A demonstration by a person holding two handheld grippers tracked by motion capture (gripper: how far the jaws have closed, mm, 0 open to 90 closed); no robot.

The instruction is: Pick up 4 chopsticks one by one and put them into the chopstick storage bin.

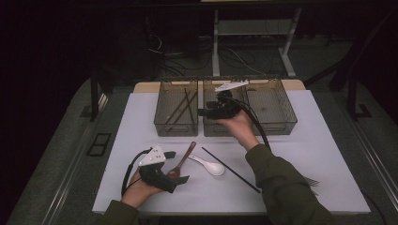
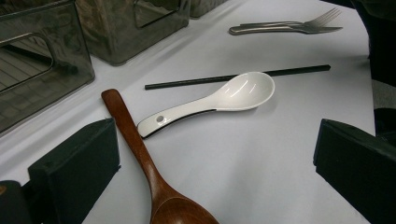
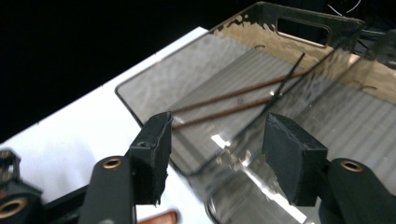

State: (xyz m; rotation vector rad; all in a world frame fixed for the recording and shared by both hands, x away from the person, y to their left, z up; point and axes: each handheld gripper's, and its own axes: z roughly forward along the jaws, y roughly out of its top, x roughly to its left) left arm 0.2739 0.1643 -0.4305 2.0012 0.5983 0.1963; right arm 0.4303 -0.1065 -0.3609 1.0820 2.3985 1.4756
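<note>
The left gripper [image 2: 210, 172], jaws apart, straddles the brown wooden spoon [image 2: 144, 168], whose handle runs far-left, bowl nearest.

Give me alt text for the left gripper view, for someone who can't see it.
A wooden spoon lies between the open black jaws of the left gripper on a white table, its handle beside a white ceramic spoon. Beyond lie a black chopstick, forks and clear bins.
</note>
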